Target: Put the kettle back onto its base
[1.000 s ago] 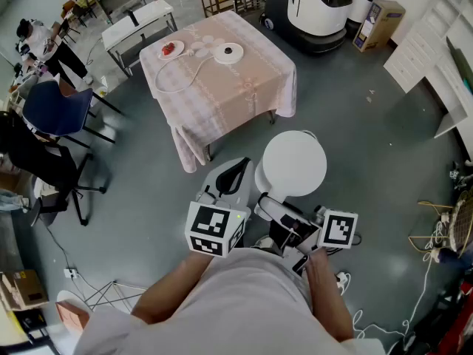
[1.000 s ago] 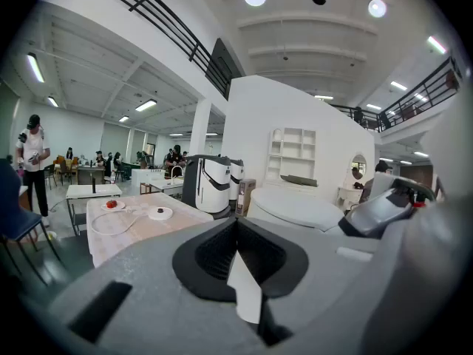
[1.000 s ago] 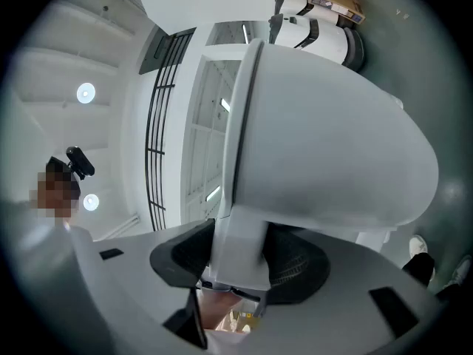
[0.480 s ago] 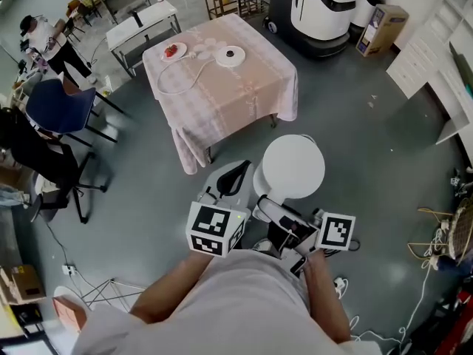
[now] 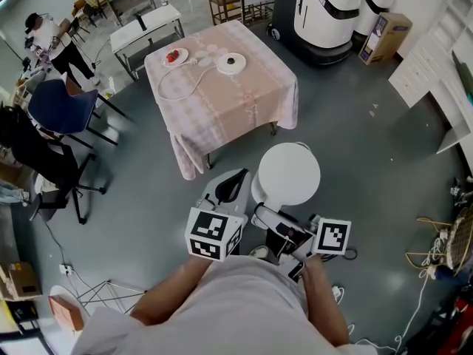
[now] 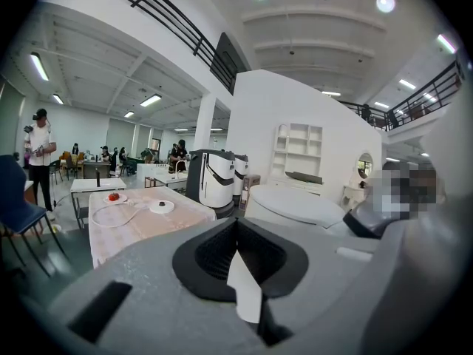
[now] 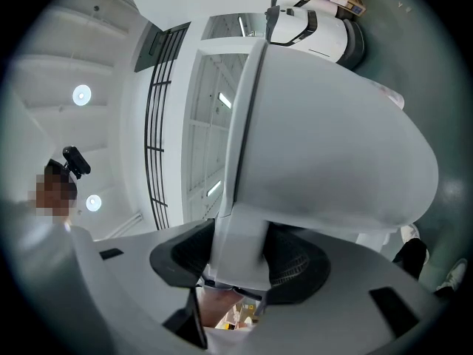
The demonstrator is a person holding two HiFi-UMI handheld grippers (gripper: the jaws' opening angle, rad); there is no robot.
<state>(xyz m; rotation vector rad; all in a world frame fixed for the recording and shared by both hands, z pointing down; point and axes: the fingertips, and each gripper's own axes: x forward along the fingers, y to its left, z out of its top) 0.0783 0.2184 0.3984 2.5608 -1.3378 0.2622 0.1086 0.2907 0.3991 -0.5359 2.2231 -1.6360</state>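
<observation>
Head view looks down on one white kettle (image 5: 288,172) held over the grey floor (image 5: 369,146), close in front of the person and well apart from the bench (image 5: 236,102). The right tongs (image 5: 261,213) reach in from the kettle's near side. In the right gripper view those tongs (image 7: 240,261) are clamped tight on the kettle's handle (image 7: 238,228), with the black pads pressed on either side of it and the kettle's rounded body filling the frame above. The left tongs (image 5: 235,182) sit just beside the kettle on its left, not touching it as far as can be told. In the left gripper view those tongs (image 6: 238,261) stand together with nothing gripped between them. That view also shows the kettle's lid just to the right. On the bench, which is draped in a pale pink checked cloth, lies one round white base (image 5: 230,61) with a dark centre. One white cord (image 5: 181,83) loops from it toward one small plate (image 5: 175,55) bearing something red. That makes two tongs, one kettle, one base, one cord, one plate and one bench.
</observation>
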